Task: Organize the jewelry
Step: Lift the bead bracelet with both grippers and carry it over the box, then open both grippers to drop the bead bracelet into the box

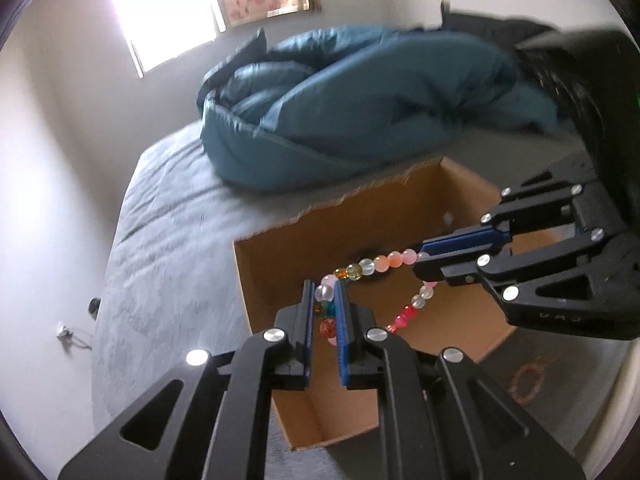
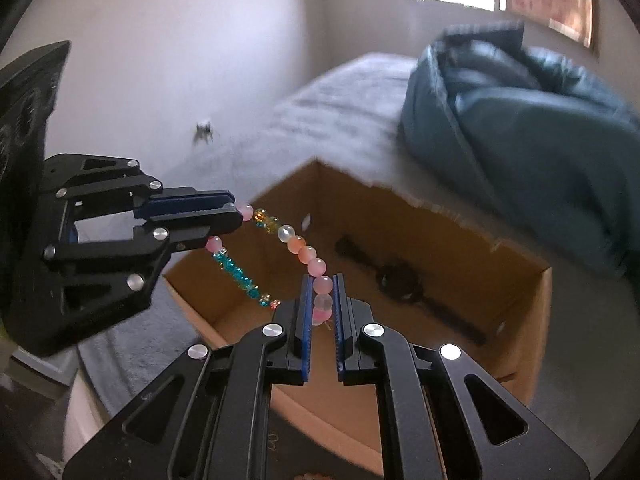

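A grey bed (image 1: 168, 240) fills the room under a window (image 1: 160, 8), with a blue duvet (image 1: 360, 108) bundled at its far side. On the bed, near the duvet, sits an open cardboard box (image 1: 348, 232); a dark strap-like thing (image 2: 400, 280) lies on its floor, too blurred to name. Above the box hangs a bead bracelet (image 1: 376, 264), stretched between both grippers. The left gripper (image 1: 325, 308) has its fingers (image 1: 307, 320) closed on pale pink and teal beads at one end. The right gripper (image 2: 320, 304) has its fingers (image 2: 305, 312) pinched on pink beads at the other end. Another ring of beads (image 1: 528, 380) lies on the bed beside the box.
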